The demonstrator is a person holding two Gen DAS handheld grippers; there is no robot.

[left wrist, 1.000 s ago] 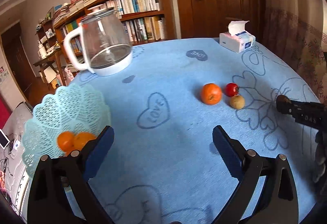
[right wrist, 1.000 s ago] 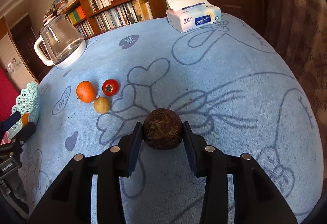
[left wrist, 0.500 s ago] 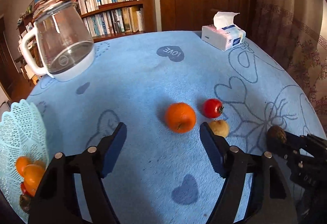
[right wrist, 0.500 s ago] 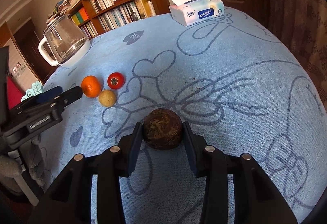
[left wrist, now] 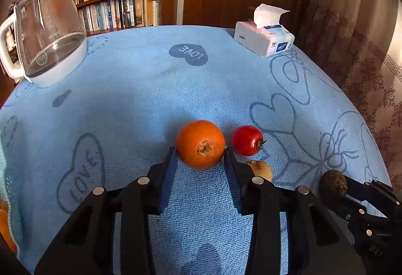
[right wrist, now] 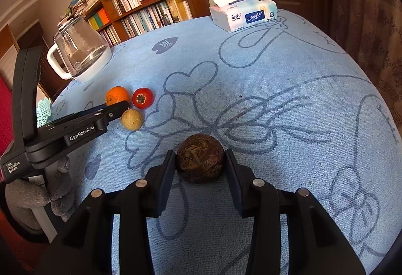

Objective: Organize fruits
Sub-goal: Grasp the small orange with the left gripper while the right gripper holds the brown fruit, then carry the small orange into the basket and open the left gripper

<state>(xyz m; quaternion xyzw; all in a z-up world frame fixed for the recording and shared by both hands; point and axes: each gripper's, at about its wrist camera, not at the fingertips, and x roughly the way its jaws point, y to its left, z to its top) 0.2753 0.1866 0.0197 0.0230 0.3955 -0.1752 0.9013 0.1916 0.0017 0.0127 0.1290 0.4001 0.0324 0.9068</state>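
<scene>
The left gripper [left wrist: 200, 155] has closed in, pinching the dimpled orange [left wrist: 200, 144]; the right gripper [right wrist: 200, 159] clamps a rough brown fruit [right wrist: 200, 158].

My left gripper [left wrist: 200, 157] is matt black plastic with blue rubbery pads and dull metal pins; its jaws press the dimpled, faintly shiny peel of the orange [left wrist: 200, 144]. My right gripper [right wrist: 200, 162] clamps a brown fruit [right wrist: 200, 158] with a rough, fibrous skin. The tomato [left wrist: 246, 140] is smooth and glossy. The blue tablecloth [left wrist: 140, 89] is nappy terry. The jug [left wrist: 49, 31] is clear glass on white plastic.
</scene>
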